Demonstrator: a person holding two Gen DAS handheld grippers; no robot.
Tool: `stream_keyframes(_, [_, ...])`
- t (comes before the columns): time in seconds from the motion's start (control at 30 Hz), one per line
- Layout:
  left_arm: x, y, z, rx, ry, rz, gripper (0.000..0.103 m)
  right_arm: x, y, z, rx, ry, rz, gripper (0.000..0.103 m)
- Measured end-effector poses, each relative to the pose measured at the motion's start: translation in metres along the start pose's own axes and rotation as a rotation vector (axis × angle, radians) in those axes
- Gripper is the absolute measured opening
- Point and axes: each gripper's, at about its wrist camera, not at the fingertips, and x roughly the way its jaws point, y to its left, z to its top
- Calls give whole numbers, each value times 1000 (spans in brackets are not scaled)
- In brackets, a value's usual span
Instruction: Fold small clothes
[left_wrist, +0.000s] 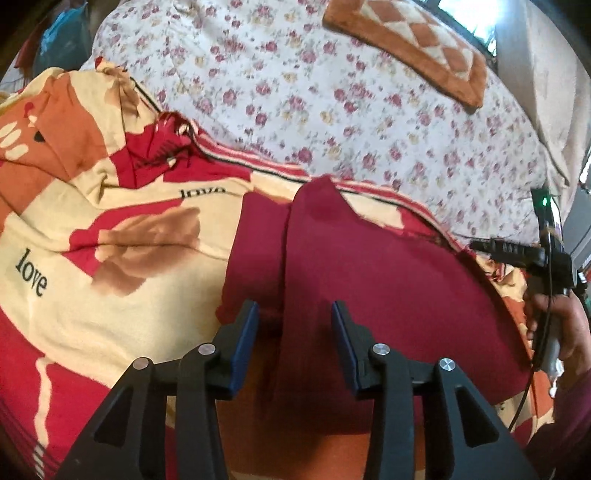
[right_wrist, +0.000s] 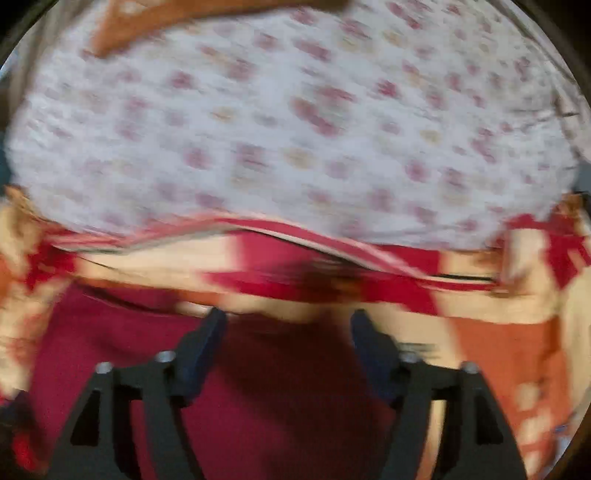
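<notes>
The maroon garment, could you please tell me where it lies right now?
In the left wrist view the maroon garment lies spread on the love-print blanket, just ahead of the left tool, below the floral sheet.

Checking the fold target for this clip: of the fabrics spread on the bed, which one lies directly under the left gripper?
The plain maroon garment, unpatterned, unlike the "love" blanket beneath it and the floral sheet beyond.

Left gripper (left_wrist: 294, 314) points downward, jaws parted, nothing pinched; right gripper (right_wrist: 288, 325) gapes wide and empty, blurred; right hand (left_wrist: 565, 332) grips its handle.
</notes>
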Motion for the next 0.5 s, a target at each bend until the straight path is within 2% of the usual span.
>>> stream_keyframes(0.03, [1, -1, -1, 4, 3, 7, 20, 9, -8, -1, -12, 34, -10, 75])
stream_keyframes(0.13, [6, -2, -4, 21, 6, 30, 20, 31, -22, -11, -35, 122, 77, 9])
stream_keyframes(0.17, [8, -3, -4, 28, 8, 38, 20, 33, -25, -13, -34, 128, 68, 8])
stream_keyframes(0.23, [10, -4, -5, 33, 8, 45, 21, 31, -33, -14, -29, 61, -2, 8])
stream_keyframes(0.27, [11, -5, -5, 37, 7, 49, 22, 36, -37, -15, -19, 65, -19, 8])
stream_keyframes(0.33, [12, -6, -5, 48, 6, 58, 22, 50, -40, -19, -1, 125, 8, 10])
stream_keyframes(0.4, [11, -7, -6, 54, 4, 63, 22, 42, -39, -17, -4, 96, -20, 26])
stream_keyframes(0.43, [11, -7, -6, 54, 6, 63, 22, 33, -41, -14, 19, 79, -23, 40])
stream_keyframes(0.47, [11, -6, -6, 52, 6, 62, 22, 23, -44, -11, 46, 61, -27, 47])
stream_keyframes(0.5, [11, -6, -6, 50, 8, 60, 22, 10, -44, -8, 71, 33, -26, 47])
